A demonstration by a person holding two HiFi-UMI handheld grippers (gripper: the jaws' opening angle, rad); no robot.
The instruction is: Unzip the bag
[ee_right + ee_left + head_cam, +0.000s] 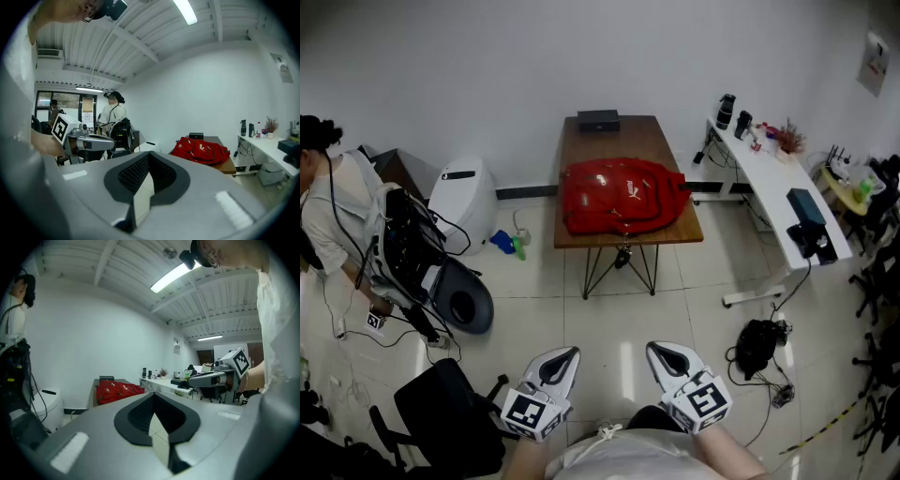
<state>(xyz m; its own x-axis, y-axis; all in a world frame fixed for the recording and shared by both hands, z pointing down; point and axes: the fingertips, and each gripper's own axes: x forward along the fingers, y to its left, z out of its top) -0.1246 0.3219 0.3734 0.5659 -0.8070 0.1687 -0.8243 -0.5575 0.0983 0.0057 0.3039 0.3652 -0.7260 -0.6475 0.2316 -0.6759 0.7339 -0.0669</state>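
A red backpack [619,195] lies flat on a brown wooden table [623,136] far ahead of me across the tiled floor. It also shows small in the left gripper view as the red backpack [117,391] and in the right gripper view as the red backpack [201,151]. Low and close to my body, my left gripper [569,353] and right gripper [657,349] are both shut with nothing held, well short of the table. The left gripper [152,394] and the right gripper [148,154] have their tips together. The bag's zip is too small to make out.
A black box [598,119] sits at the table's far end. A long white desk [769,187] with clutter stands at the right. A white bin [464,192], a person [328,206] with gear, a black chair [441,412] and a black floor bag [757,345] flank the path.
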